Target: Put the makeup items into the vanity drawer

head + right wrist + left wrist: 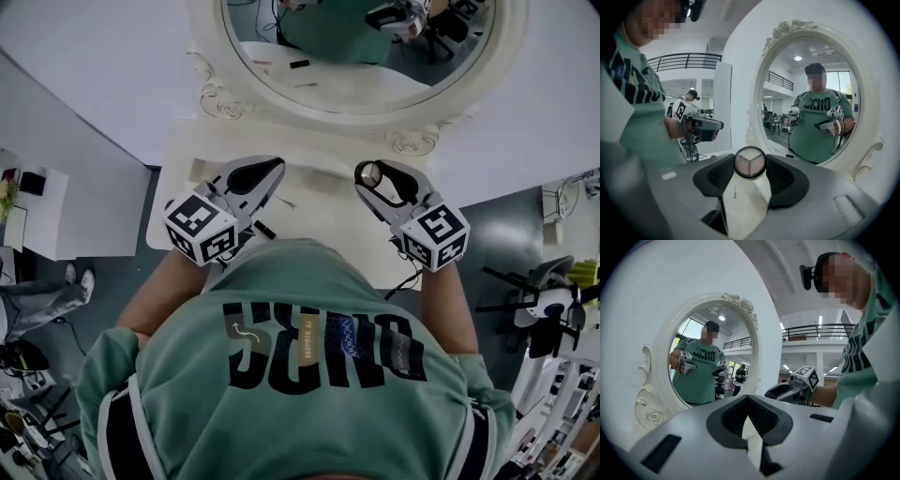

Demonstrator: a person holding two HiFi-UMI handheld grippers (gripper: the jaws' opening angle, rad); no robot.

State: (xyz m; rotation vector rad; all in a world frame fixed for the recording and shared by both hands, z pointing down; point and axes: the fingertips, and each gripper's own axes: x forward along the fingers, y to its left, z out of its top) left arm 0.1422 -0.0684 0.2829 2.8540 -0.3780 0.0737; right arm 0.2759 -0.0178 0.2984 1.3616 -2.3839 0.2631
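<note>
Head view puts me over the cream vanity top [328, 225], both grippers raised above it in front of the mirror [366, 84]; the right gripper [373, 176] has its fingers clamped wide on a round compact [750, 162], held up clear of the surface; the left gripper [272, 167] has its tips together with nothing between them.

By my reading the task is at an early stage: one item is picked up but not stowed; a small dark stick [265, 230] lies on the top near the left gripper, waiting its turn; I cannot find the drawer in any view, since the torso covers the vanity's front edge, so I cannot say whether it is open or what already sits inside.

Right gripper view adds what the head view cannot: the compact faces the lens and shows three pale pans inside a dark rim, with the pads on either side of it; left gripper view confirms the closed, empty tips and looks across to the right gripper; only the head view shows the dark stick.
</note>
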